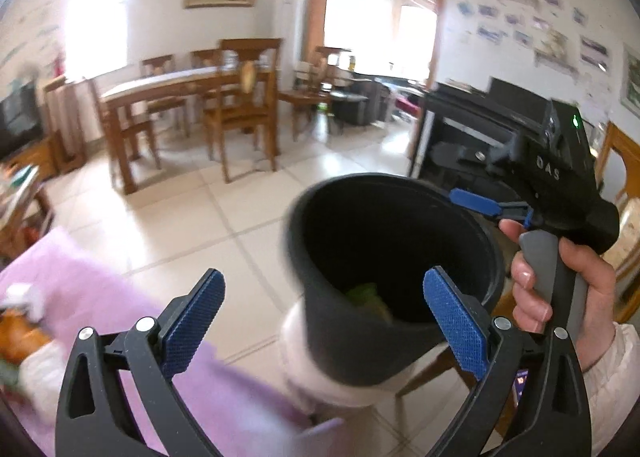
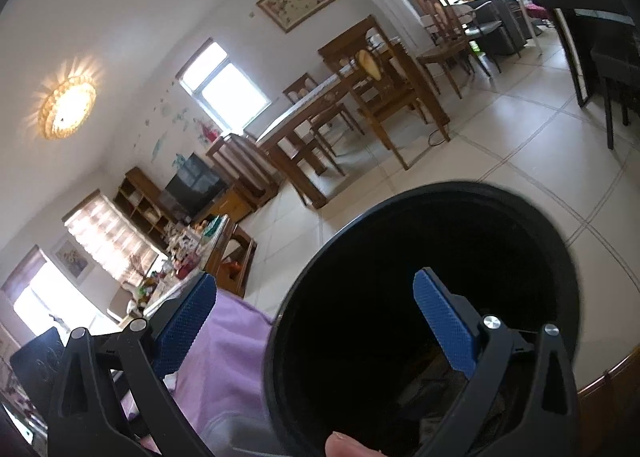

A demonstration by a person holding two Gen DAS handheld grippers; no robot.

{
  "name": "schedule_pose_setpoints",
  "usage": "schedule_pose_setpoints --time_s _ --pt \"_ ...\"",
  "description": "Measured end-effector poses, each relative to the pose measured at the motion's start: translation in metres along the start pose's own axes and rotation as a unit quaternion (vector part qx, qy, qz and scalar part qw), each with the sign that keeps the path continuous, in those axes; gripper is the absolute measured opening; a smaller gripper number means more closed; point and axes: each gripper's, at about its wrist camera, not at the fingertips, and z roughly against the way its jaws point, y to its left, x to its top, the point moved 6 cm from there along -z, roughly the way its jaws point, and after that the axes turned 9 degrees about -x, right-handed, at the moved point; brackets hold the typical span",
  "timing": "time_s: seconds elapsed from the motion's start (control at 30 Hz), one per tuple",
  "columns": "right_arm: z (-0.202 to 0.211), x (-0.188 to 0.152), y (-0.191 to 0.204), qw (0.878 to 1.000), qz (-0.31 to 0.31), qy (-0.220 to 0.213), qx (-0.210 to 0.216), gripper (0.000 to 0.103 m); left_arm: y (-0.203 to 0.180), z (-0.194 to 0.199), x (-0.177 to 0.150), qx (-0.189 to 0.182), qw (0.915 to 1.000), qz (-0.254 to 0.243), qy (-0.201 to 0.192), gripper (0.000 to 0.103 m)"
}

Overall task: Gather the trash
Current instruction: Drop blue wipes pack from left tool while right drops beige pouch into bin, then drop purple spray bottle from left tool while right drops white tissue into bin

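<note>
Left wrist view: the black bin (image 1: pixel 396 277) stands just ahead, tilted a little toward the camera, its mouth open, and down inside it lies something green (image 1: pixel 366 295) with a paler scrap beside it, so at least some trash looks to be collected already. The bin seems to rest on something pale and rounded (image 1: pixel 320 377), too blurred to name. The left gripper (image 1: pixel 324 321) has its blue fingers (image 1: pixel 192 321) spread wide with nothing between them; one finger shows in front of the bin's near wall, though I cannot tell if it touches. The right gripper (image 1: pixel 476 203), held by a hand (image 1: pixel 560 285), reaches toward the far side of the bin's rim. In the right wrist view that gripper (image 2: pixel 316 325) is also spread wide and empty, one finger over the dark mouth of the bin (image 2: pixel 420 297), the other out over the purple cloth (image 2: pixel 224 357). At the left edge of the left view, on the purple-covered surface (image 1: pixel 100 289), sit a white crumpled thing (image 1: pixel 24 297) and some orange-brown clutter, blurred; these may be trash left to pick up. I judge the task partly done: a drop just finished, more to fetch
</note>
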Motion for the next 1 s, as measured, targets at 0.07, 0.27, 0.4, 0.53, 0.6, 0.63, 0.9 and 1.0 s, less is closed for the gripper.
schedule_pose_setpoints --time_s 0.07,0.27,0.4,0.53,0.6,0.63,0.9,1.0 --pt "-0.005 -0.009 0.017 1.0 0.013 0.01 0.006 0.098 0.027 0.03 -0.01 0.029 0.9993 0.022 0.0 0.098" --pt "-0.03 -0.055 0.096 0.994 0.087 0.056 0.041 0.098 0.12 0.13 -0.053 0.116 0.9857 0.122 -0.005 0.098" --pt "-0.05 -0.096 0.157 0.982 0.148 0.1 0.069 0.098 0.172 0.188 -0.09 0.196 0.9673 0.161 0.008 0.098" --pt "-0.07 -0.138 0.21 0.965 0.194 0.144 0.097 0.098 0.211 0.221 -0.123 0.26 0.9472 0.182 0.044 0.098" --pt "-0.078 -0.16 0.235 0.956 0.221 0.163 0.106 0.098 0.224 0.226 -0.141 0.273 0.9394 0.196 0.067 0.089" --pt "-0.082 -0.169 0.246 0.952 0.232 0.17 0.107 0.098 0.231 0.227 -0.148 0.273 0.938 0.199 0.078 0.086" --pt "-0.112 -0.223 0.295 0.923 0.307 0.216 0.083 0.097 0.248 0.213 -0.182 0.246 0.9379 0.21 0.125 0.068" --pt "-0.121 -0.225 0.298 0.919 0.319 0.224 0.064 0.083 0.254 0.209 -0.182 0.244 0.9378 0.214 0.124 0.061"
